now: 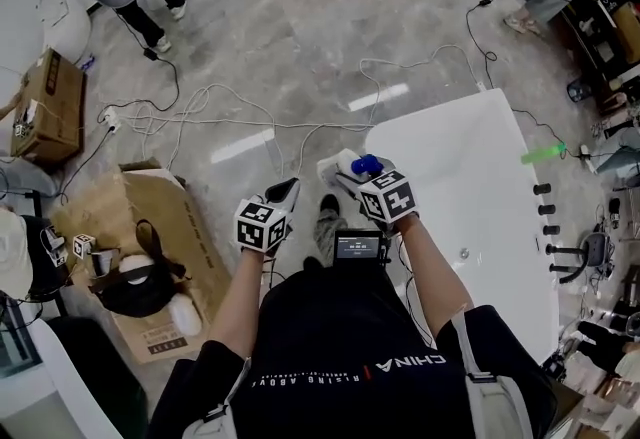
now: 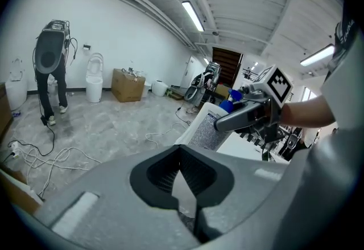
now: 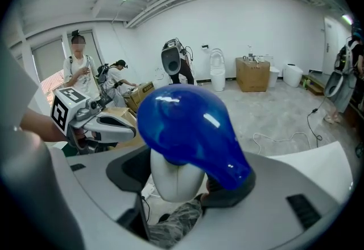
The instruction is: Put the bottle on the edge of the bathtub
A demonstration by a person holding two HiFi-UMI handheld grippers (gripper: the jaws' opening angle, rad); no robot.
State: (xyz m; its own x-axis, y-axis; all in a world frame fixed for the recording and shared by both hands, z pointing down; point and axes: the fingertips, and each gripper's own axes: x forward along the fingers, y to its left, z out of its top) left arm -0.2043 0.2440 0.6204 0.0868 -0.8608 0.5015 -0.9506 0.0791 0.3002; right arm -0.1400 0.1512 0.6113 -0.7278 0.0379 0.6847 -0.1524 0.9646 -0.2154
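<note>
The bottle (image 1: 362,165) sat clenched in your right gripper (image 1: 351,175), jaws pressed on its white body below the blue pump cap. It hung in the air just off the bathtub's (image 1: 480,227) near corner, touching nothing. Its long axis was tilted, cap back toward your hand and base pointing ahead and down. The bathtub's edge lay just beside the claw, on its right, so the right hand was plainly the nearer one. The bottle likely needed righting to land on its base. Your left gripper (image 1: 287,190), farther from the bathtub, was closed and empty.
</note>
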